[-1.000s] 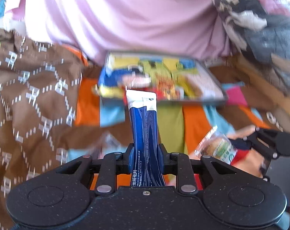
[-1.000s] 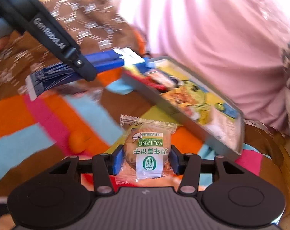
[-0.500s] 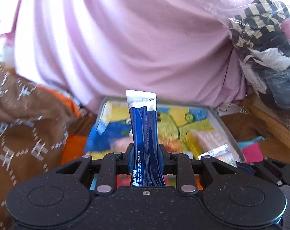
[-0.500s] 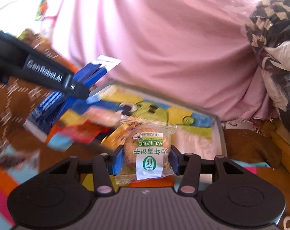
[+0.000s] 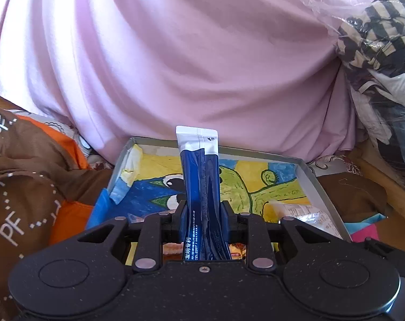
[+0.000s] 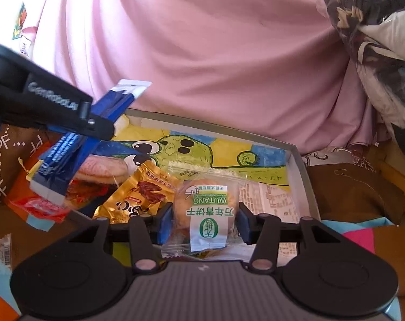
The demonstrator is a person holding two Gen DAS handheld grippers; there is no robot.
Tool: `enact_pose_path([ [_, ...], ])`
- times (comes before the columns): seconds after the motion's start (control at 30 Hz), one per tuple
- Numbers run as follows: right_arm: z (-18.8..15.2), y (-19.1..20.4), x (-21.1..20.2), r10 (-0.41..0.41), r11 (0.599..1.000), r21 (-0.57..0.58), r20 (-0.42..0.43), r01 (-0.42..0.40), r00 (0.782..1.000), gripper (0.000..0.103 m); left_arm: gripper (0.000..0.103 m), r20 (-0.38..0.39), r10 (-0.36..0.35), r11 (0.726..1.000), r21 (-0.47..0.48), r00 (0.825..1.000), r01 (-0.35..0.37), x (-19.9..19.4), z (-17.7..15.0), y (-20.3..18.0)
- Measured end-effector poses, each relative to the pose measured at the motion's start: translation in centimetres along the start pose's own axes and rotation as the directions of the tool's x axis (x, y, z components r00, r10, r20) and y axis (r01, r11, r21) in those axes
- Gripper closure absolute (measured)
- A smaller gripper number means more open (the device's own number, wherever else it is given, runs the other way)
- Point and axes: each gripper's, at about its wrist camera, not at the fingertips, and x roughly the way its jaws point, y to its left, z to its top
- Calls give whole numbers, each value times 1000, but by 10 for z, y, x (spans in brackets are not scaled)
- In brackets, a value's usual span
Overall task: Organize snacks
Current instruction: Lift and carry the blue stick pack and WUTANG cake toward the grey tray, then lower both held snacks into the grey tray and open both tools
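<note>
My left gripper is shut on a dark blue stick sachet that stands upright above the near part of a shallow grey tray lined with a green cartoon drawing. The right wrist view shows that sachet tilted over the tray's left end. My right gripper is shut on a clear cookie packet with a green and white label, held over the tray's near middle. In the tray lie a gold packet, a pink round cake and a red packet.
A big pink cloth rises right behind the tray. Brown patterned fabric is bunched on the left. A plastic bag of clothes sits at the upper right above a wooden edge. A clear printed packet lies at the tray's right.
Both grippers have moved forward from over the striped bedspread to above the tray, and the tray now fills the lower view. Each still holds its snack.
</note>
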Motion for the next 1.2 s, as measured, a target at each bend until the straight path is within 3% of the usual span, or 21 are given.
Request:
enact_pose_path([
  [0.17,3,2,2,17,1000,-3,5,-17,1000,48,74,-25,6,1000,19,1000,-6,14,0,-7],
  [0.23,2,2,1,25,1000,0,10,-25,1000,38,73,-33,20,999,36,999,-19,18,-3,-8],
  [0.27,1,2,0,21,1000,0,13,-21,1000,27,72,-33,28,999,41,999,-27,19,-4,-9],
  [0.3,0,2,-1,18,1000,0,16,-18,1000,20,68,-29,37,999,41,999,-36,19,-6,-9],
  [0.37,-2,1,-4,14,1000,0,26,-14,1000,15,39,-31,51,998,30,998,-50,20,-7,-7],
  [0.4,-3,0,-6,11,1000,-5,31,-10,999,12,33,-27,64,998,19,998,-63,19,-8,-6],
  [0.6,-3,-6,-19,-30,1000,6,76,30,997,1,19,4,88,993,-76,996,-88,7,-4,8],
  [0.77,3,-8,-35,-57,998,27,126,54,990,0,8,48,102,991,-94,994,-98,-10,2,11],
  [1.2,24,0,-81,-55,998,28,212,50,976,0,1,87,140,986,-105,986,-130,-63,7,25],
])
